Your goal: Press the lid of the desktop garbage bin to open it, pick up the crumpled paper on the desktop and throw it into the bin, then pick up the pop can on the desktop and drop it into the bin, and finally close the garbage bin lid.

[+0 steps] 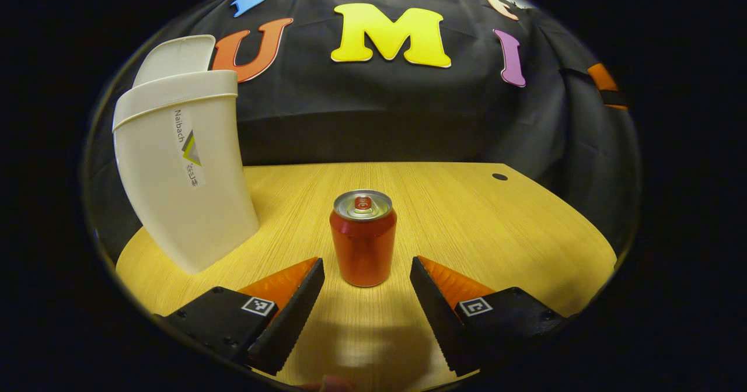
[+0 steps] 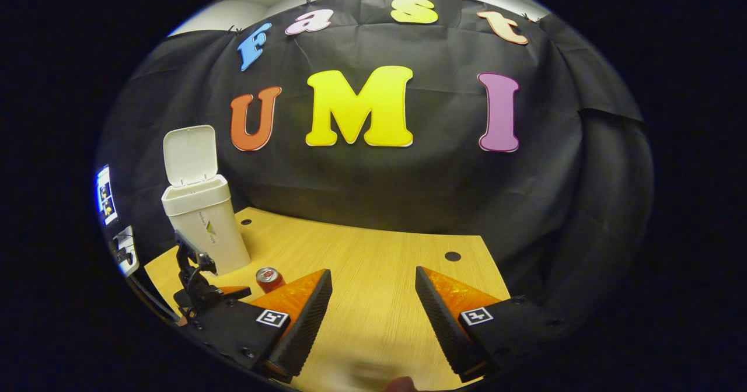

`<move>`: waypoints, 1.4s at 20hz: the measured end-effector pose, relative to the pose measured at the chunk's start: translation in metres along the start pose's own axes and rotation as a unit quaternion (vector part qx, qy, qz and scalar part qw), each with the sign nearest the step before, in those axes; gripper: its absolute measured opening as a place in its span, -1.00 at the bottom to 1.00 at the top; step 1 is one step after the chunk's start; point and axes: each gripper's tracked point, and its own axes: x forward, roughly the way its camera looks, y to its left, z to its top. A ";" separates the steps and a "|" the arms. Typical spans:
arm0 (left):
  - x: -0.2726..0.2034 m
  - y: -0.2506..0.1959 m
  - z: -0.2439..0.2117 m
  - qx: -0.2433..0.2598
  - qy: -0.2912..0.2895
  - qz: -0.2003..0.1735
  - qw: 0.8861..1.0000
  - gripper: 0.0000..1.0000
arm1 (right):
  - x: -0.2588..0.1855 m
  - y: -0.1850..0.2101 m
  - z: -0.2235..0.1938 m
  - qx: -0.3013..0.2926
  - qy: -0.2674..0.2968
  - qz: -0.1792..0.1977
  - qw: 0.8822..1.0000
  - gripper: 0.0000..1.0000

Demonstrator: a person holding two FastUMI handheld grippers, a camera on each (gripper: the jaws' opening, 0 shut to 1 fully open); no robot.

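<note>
Left tool (image 1: 366, 275) spread, flanking upright can (image 1: 363, 238); bin (image 1: 184, 164) lid apparently up.

A light wood-grain tabletop (image 1: 467, 217) with small dark round holes (image 2: 452, 256) is backed by draped black cloth (image 2: 554, 205).

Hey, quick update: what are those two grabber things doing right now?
Left gripper open, jaws flanking the pop can, not touching. Right gripper open, empty. Bin lid up. Nothing in the way.
</note>
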 end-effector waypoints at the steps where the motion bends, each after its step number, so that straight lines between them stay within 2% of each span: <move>1: 0.005 0.000 -0.002 0.001 0.002 0.000 1.000 0.96 | 0.000 -0.001 -0.002 0.001 0.002 -0.001 1.000 0.82; 5: 0.021 0.008 -0.008 0.016 0.015 0.007 1.000 0.96 | 0.002 0.000 -0.009 0.001 0.014 0.000 1.000 0.82; 19: 0.056 0.001 -0.003 0.034 0.029 -0.014 0.999 0.96 | 0.018 0.013 -0.012 -0.001 0.034 0.003 0.999 0.80; 20: 0.058 0.002 -0.003 0.035 0.031 -0.016 0.999 0.92 | 0.017 0.013 -0.011 0.001 0.036 0.002 0.999 0.80; 21: 0.058 0.002 -0.003 0.035 0.031 -0.018 0.999 0.80 | 0.017 0.013 -0.010 0.004 0.035 0.002 0.999 0.80; 22: 0.057 0.002 -0.002 0.036 0.031 -0.020 0.999 0.79 | 0.017 0.014 -0.008 0.006 0.034 0.001 0.999 0.80; 25: 0.050 0.000 0.013 0.037 0.017 -0.024 0.999 0.74 | 0.016 0.017 -0.005 0.008 0.027 -0.002 1.000 0.80; 28: 0.039 0.004 0.048 0.040 -0.013 -0.027 0.999 0.73 | 0.017 0.019 -0.002 0.018 0.023 -0.005 1.000 0.80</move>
